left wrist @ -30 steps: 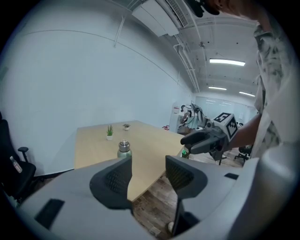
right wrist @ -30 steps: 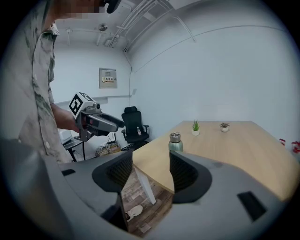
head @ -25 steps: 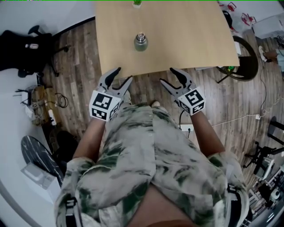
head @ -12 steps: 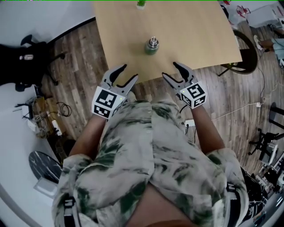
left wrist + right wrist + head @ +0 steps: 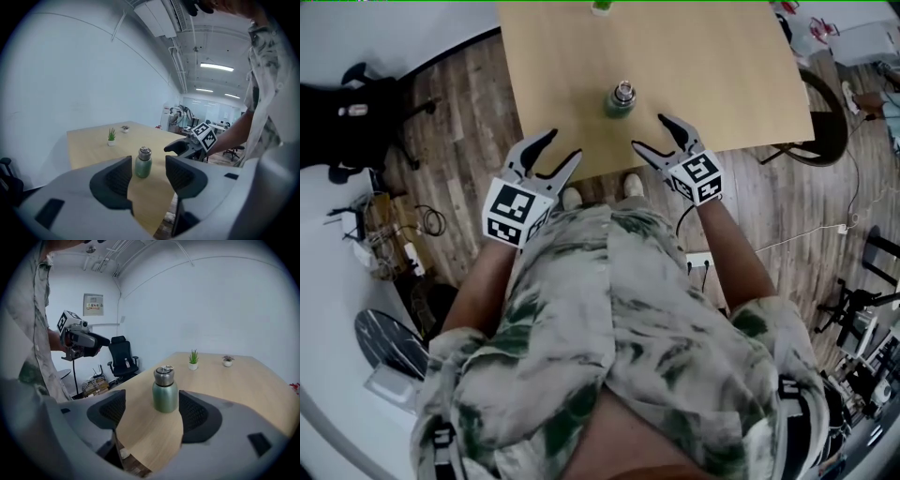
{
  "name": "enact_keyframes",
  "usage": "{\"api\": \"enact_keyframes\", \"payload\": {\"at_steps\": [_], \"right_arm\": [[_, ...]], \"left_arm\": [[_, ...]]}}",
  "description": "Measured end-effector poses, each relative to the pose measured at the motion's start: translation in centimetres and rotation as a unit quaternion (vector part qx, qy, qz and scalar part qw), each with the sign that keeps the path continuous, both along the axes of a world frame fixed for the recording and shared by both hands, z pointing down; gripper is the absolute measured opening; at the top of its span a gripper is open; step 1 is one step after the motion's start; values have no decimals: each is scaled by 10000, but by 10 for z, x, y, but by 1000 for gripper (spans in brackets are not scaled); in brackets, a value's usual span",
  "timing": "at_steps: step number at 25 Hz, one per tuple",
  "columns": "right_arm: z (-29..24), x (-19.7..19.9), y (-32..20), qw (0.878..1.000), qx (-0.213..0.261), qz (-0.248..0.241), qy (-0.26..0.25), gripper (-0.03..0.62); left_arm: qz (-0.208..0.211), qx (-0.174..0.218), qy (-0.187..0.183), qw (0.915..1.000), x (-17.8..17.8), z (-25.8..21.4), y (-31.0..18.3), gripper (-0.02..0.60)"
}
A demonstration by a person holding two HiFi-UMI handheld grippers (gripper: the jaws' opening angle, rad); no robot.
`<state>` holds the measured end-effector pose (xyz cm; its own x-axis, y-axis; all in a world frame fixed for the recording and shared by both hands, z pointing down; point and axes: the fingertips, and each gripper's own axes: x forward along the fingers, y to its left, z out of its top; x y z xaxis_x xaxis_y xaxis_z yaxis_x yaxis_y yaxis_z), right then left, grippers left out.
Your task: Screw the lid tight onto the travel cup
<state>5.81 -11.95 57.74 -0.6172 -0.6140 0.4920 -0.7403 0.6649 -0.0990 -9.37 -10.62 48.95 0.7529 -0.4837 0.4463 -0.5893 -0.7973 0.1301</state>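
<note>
Head view: approach step, nothing gripped yet. Left gripper (image 5: 562, 144) sits on the near-left of the travel cup (image 5: 621, 99), jaws spread and empty. Right gripper (image 5: 650, 133) sits near-right of the cup, a bit closer; its jaws have just been opening, wide and empty too.

The cup stands upright on the wooden table (image 5: 722, 75), close to the front edge. Each gripper view frames it between that gripper's jaws, but it's well apart from the pads. Silver lid (image 5: 164, 375) sits on top — can't tell how tight.

Next, as I read it: one gripper clamps the green body, the other takes the lid and twists. Smooth round body, so the bite wants to be square and centred.

Count: two grippers, one cup, one lid, one table, two pots beyond the cup — a green potted plant (image 5: 193, 358) and a smaller pot (image 5: 228, 361).
</note>
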Motion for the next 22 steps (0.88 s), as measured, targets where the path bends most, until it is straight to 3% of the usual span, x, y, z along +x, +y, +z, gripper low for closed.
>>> {"api": "enact_keyframes", "payload": {"at_steps": [10,22], "right_arm": [[29,0,-40,9967,-91,-811,-2,377],[62,-25,-75,9902,-119,-1394,24,397]], "left_arm": [[-311,-122,-67,9994,35,3,-24,218],[-532,-344,-218,9977,56,25,-48,219]]}}
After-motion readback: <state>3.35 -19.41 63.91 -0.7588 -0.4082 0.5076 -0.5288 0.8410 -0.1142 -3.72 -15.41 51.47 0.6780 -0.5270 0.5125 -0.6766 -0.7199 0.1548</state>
